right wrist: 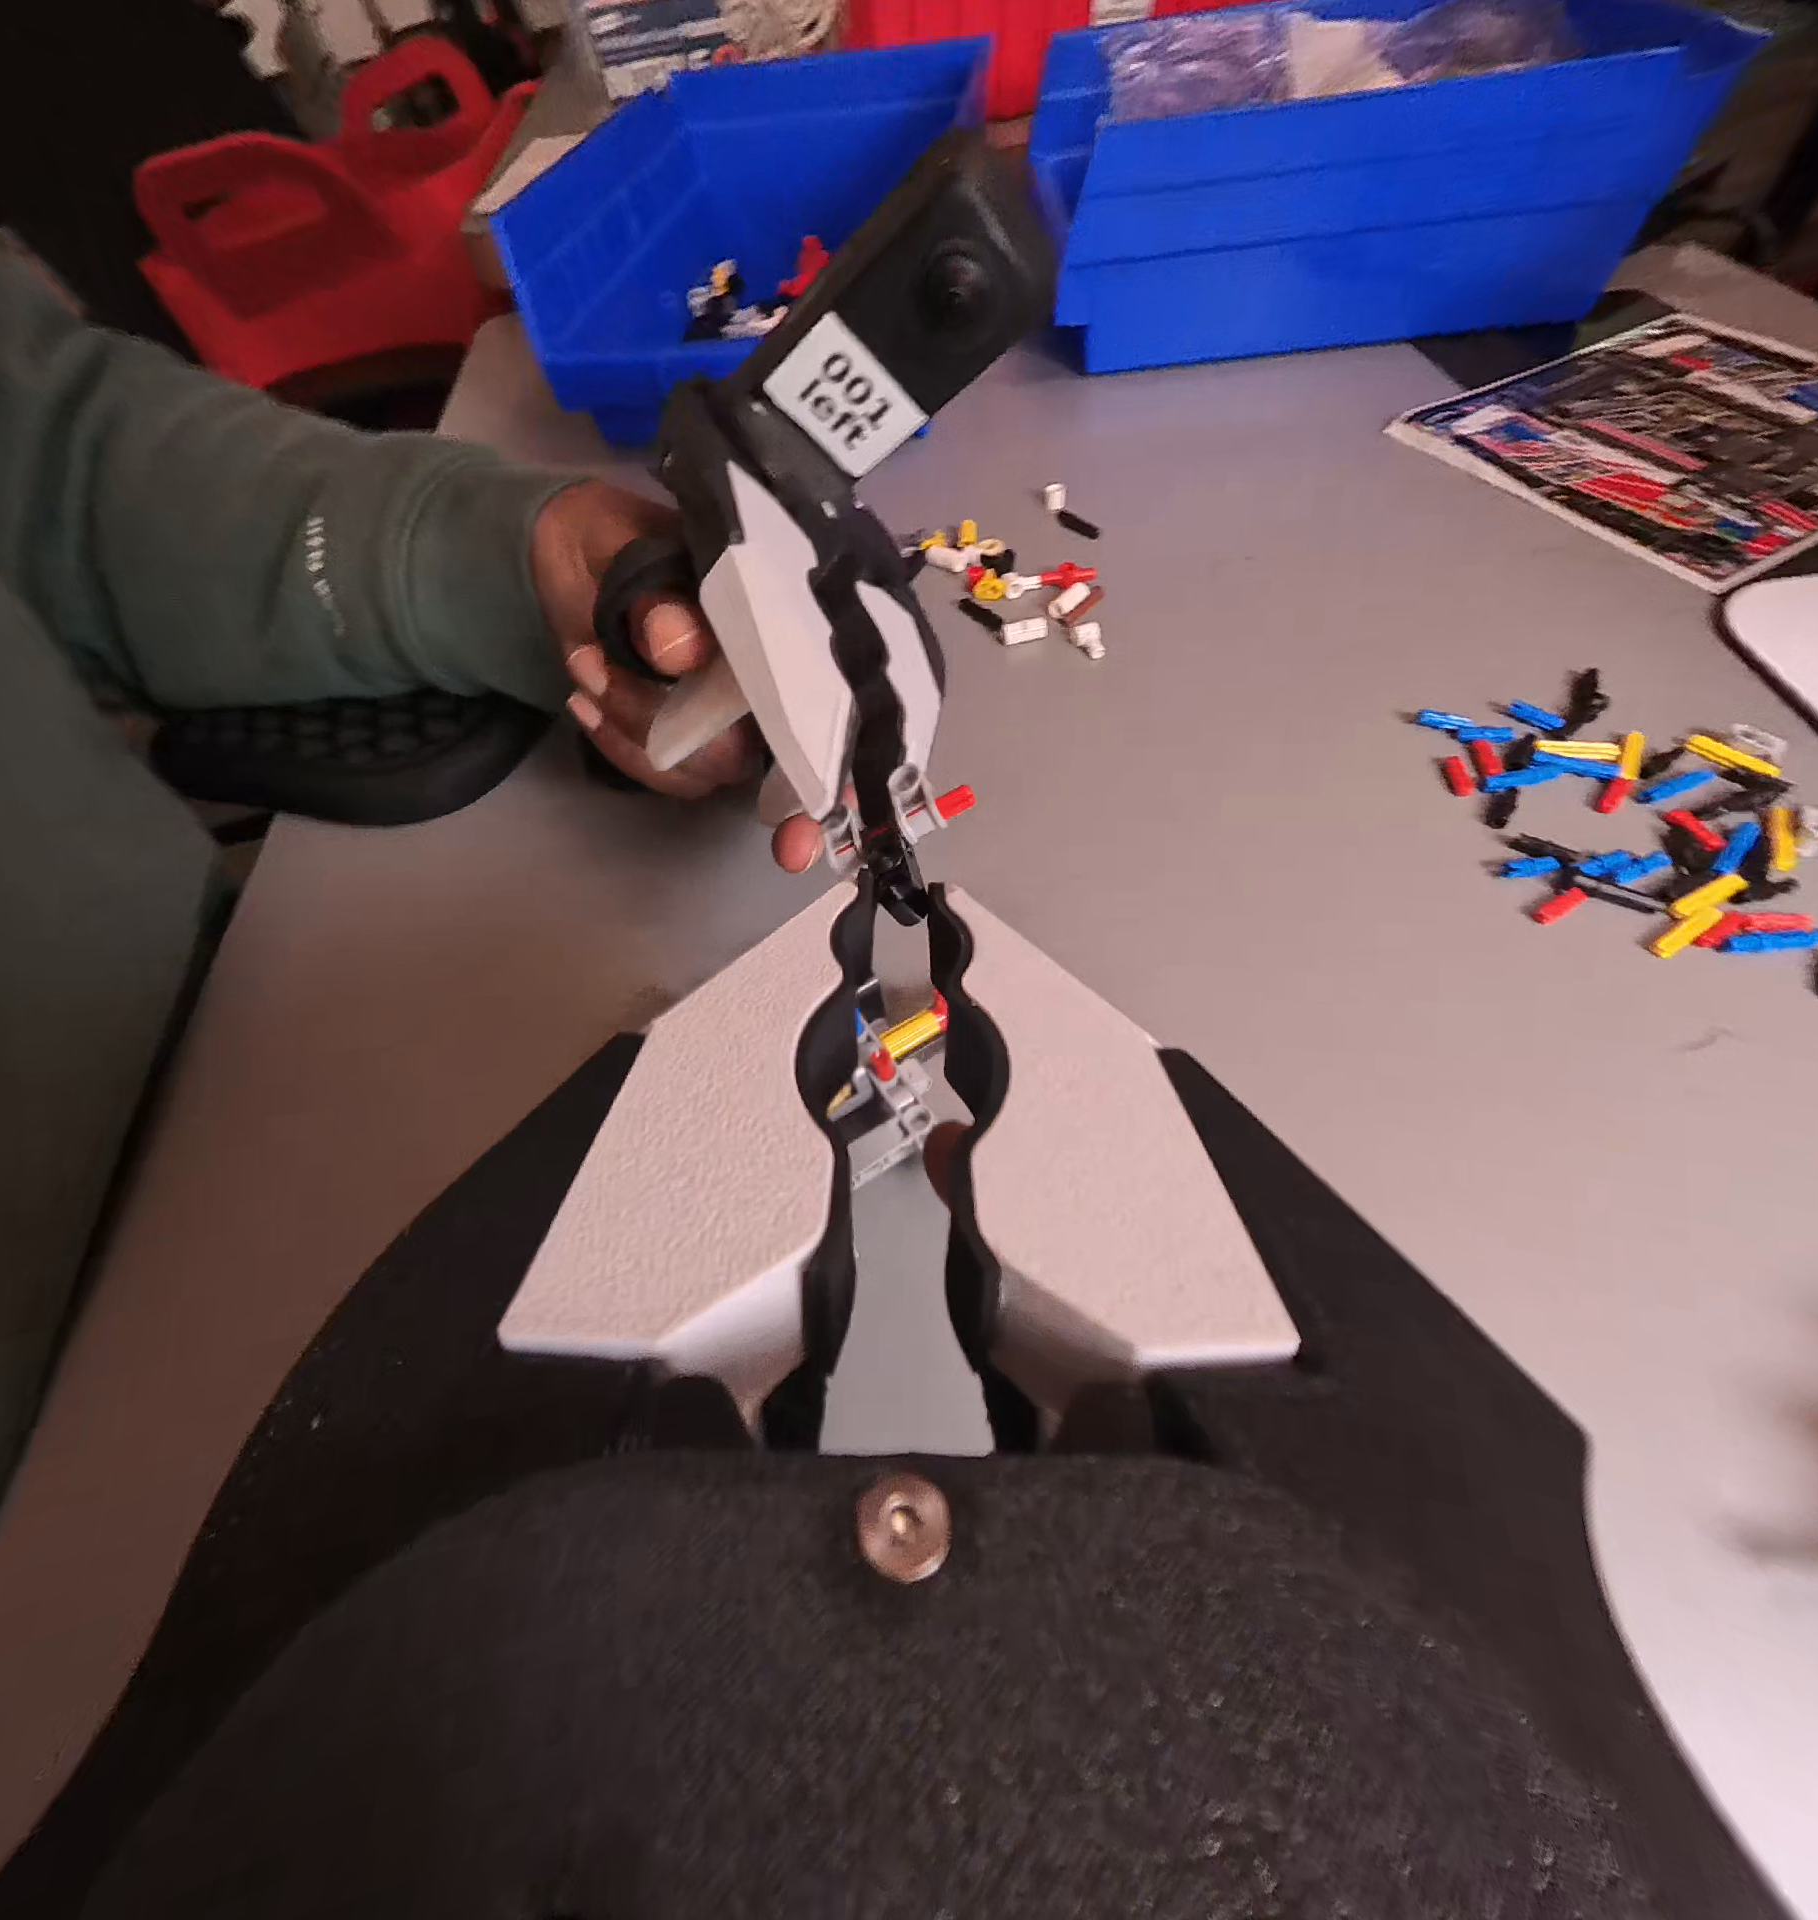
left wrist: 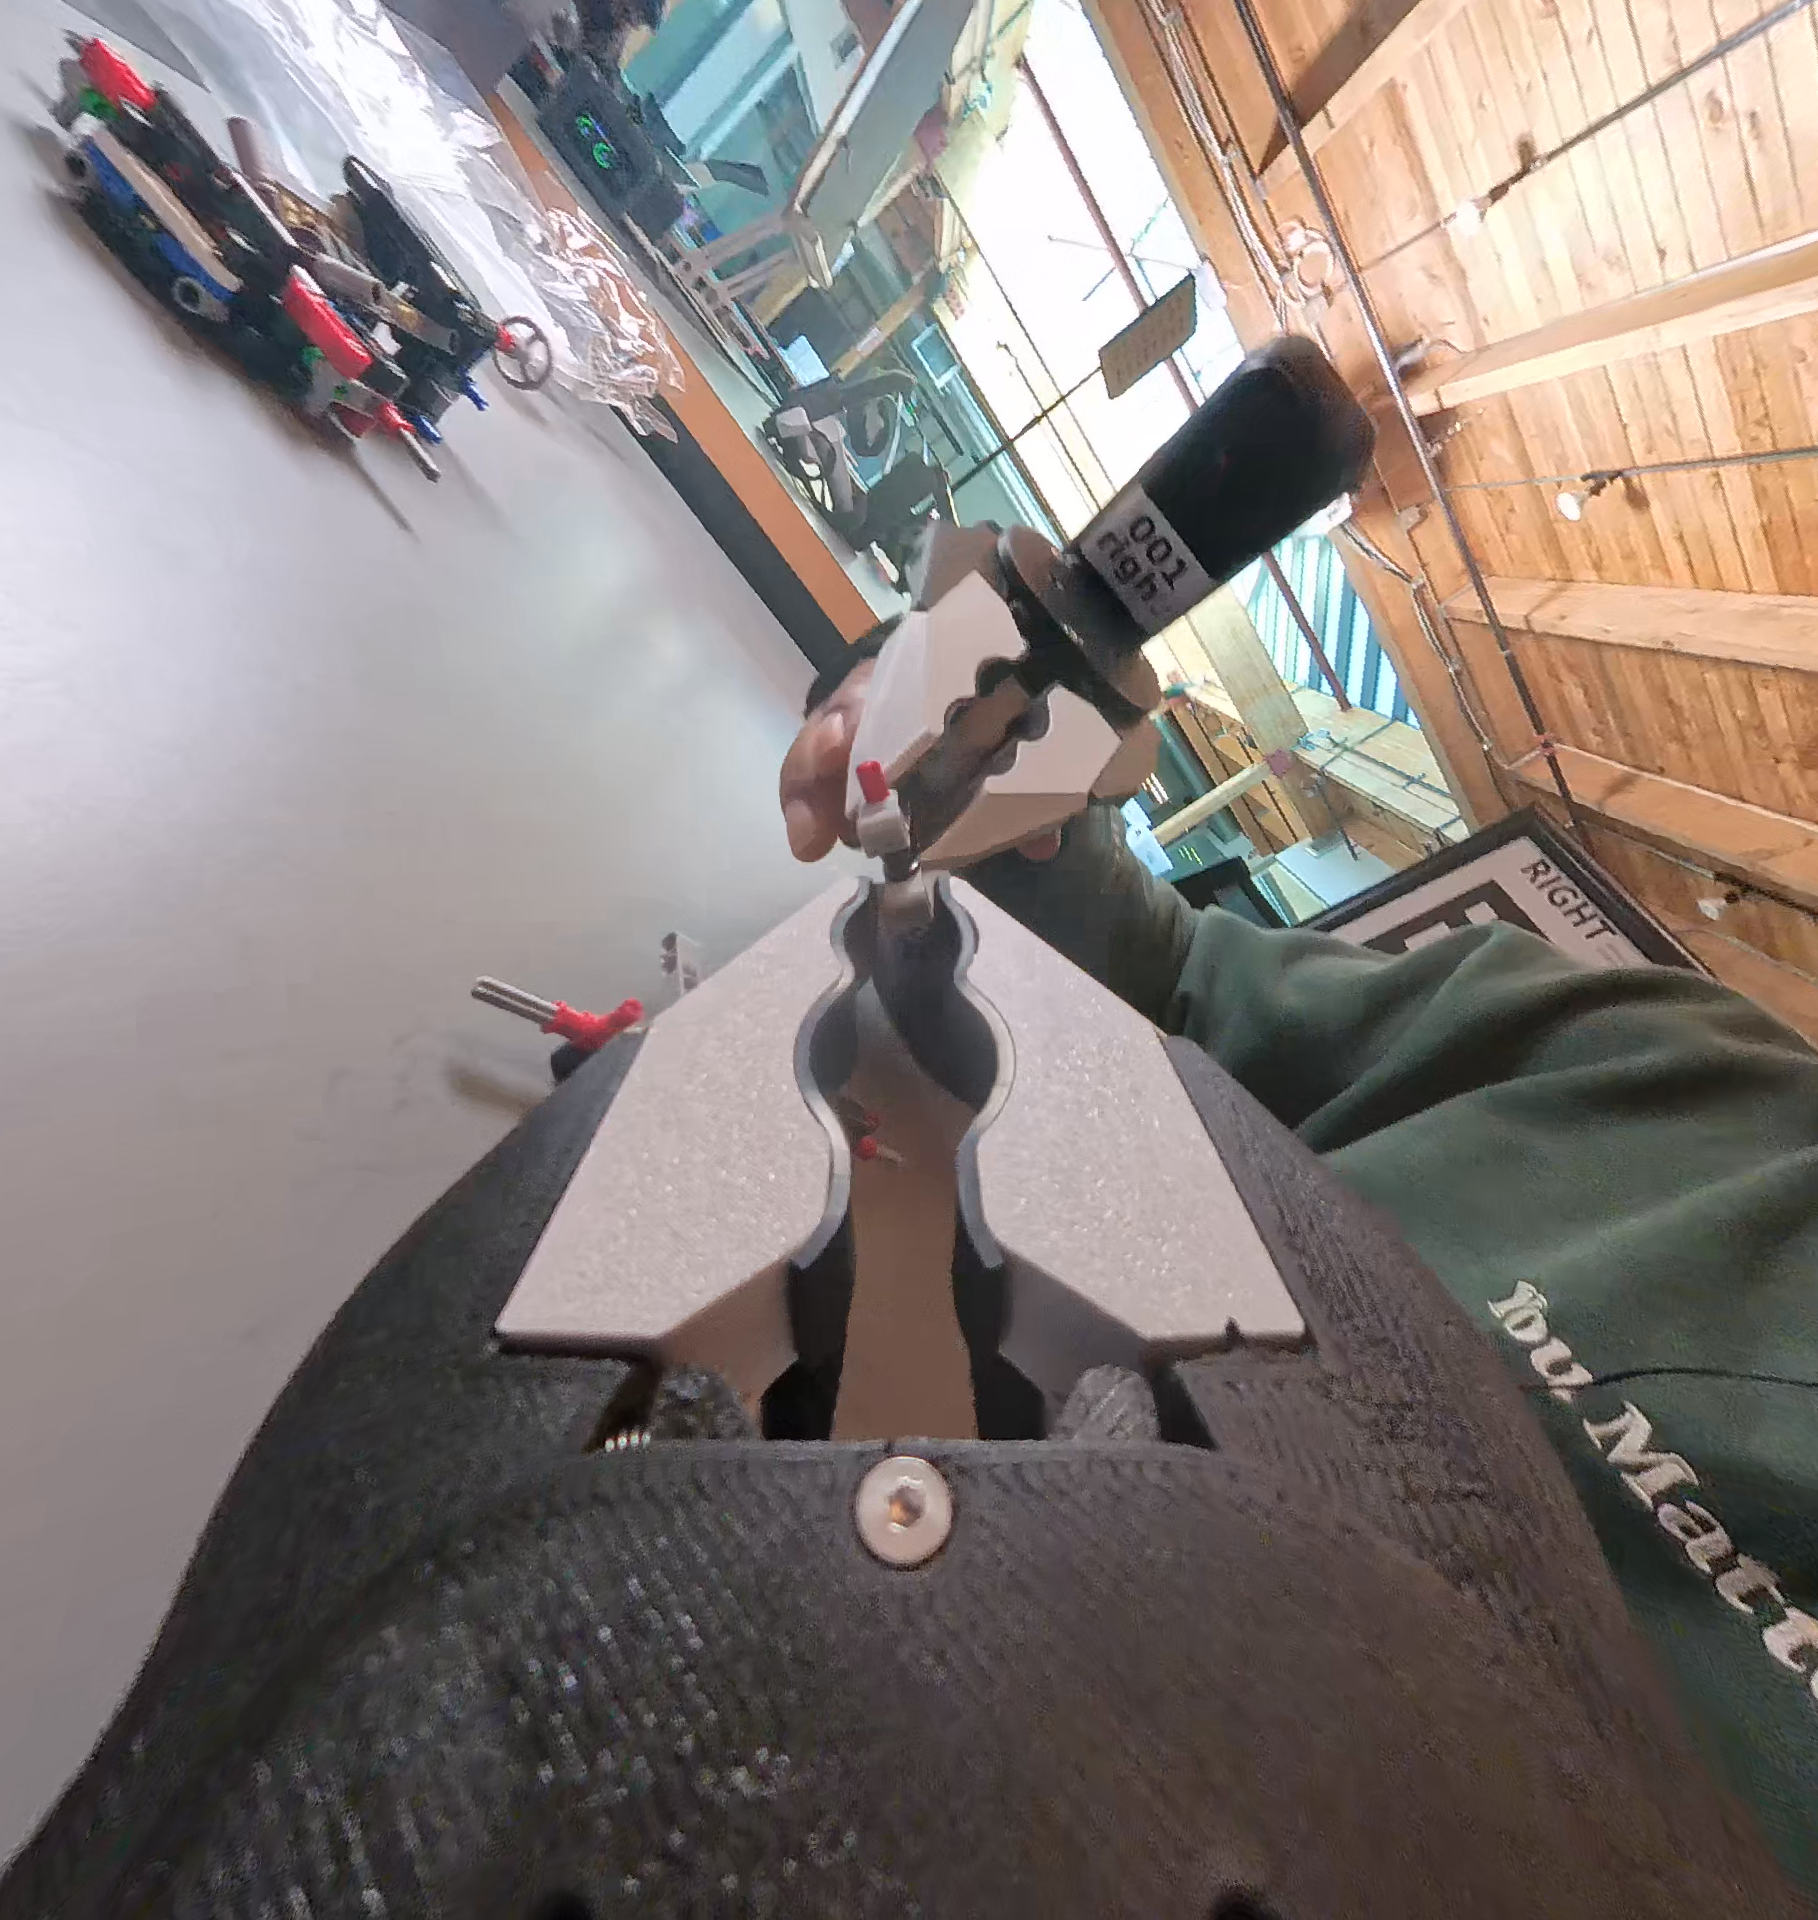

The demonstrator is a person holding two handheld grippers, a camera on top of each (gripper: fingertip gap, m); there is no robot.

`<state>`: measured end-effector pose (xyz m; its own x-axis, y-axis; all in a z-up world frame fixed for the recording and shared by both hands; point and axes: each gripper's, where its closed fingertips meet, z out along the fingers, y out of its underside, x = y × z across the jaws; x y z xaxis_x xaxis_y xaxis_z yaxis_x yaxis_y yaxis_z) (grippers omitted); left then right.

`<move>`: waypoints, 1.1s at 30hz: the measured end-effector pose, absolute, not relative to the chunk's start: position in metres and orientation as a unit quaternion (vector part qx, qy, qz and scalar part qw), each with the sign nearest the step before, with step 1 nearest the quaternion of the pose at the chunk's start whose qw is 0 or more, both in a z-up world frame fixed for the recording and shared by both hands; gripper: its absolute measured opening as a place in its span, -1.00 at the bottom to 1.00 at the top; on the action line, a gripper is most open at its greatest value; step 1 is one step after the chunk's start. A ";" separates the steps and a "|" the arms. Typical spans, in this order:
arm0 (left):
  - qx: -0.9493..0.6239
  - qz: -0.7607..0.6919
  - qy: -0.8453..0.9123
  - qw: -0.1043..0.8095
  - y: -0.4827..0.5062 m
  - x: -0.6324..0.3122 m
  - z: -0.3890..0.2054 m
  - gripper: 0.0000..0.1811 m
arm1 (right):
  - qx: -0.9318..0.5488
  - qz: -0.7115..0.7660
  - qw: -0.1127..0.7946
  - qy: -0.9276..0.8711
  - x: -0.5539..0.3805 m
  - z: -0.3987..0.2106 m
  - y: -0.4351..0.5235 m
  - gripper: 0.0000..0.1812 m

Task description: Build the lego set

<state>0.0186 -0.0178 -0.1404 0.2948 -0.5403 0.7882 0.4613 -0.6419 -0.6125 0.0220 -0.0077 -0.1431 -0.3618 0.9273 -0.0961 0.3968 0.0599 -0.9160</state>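
Note:
A small lego sub-assembly [right wrist: 915,812] of grey connectors, a red axle and a black pin hangs in the air between my two grippers. My left gripper [left wrist: 900,891] is shut on its grey end; it also shows in the right wrist view [right wrist: 869,805]. My right gripper [right wrist: 897,896] is shut on the black pin end and meets the left one tip to tip. In the left wrist view the right gripper [left wrist: 900,831] sits just beyond mine, with the red-tipped grey part [left wrist: 877,816] at its tips. A hand holds each gripper.
A partly built black, blue and red model [left wrist: 261,270] stands at the far end of the grey table [right wrist: 1300,1039]. Two blue bins [right wrist: 739,208] [right wrist: 1352,208], an instruction booklet [right wrist: 1663,436], loose coloured pins [right wrist: 1663,831], small parts [right wrist: 1019,582] and another sub-assembly [right wrist: 889,1081] lie on the table. Only a small space, under 4 cm, lies between the two pairs of fingers.

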 end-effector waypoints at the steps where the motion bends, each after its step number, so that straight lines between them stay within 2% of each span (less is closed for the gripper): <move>1: -0.683 -0.595 0.044 0.422 -0.020 0.021 -0.138 -0.86 | -0.474 0.476 0.260 -0.693 0.026 -0.142 -0.009 -0.91; 4: -0.681 -0.594 0.074 0.422 -0.025 0.026 -0.134 -0.73 | -0.425 0.457 0.188 -0.759 0.040 -0.143 -0.017 -0.91; 7: -0.687 -0.597 0.081 0.407 -0.028 0.032 -0.138 -0.70 | -0.387 0.433 0.128 -0.804 0.045 -0.145 -0.024 -0.91; 9: -0.692 -0.596 0.087 0.397 -0.030 0.036 -0.142 -0.73 | -0.363 0.425 0.095 -0.823 0.045 -0.145 -0.032 -0.91; 12: -0.691 -0.597 0.107 0.394 -0.035 0.041 -0.141 -0.93 | -0.340 0.403 0.076 -0.846 0.041 -0.147 -0.036 -0.91; 15: -0.691 -0.590 0.100 0.406 -0.033 0.036 -0.140 -0.93 | -0.334 0.395 0.072 -0.852 0.035 -0.145 -0.034 -0.90; 19: -0.675 -0.591 0.031 0.440 -0.018 0.014 -0.133 -0.95 | -0.380 0.400 0.138 -0.823 0.015 -0.135 -0.013 -0.90; 23: -0.664 -0.588 -0.035 0.460 -0.007 -0.004 -0.134 -0.96 | -0.438 0.390 0.239 -0.774 0.007 -0.128 0.009 -0.77; 33: -0.646 -0.621 -0.090 0.435 -0.004 0.003 -0.140 -0.95 | -0.463 0.320 0.416 -0.714 0.005 -0.153 -0.012 -0.72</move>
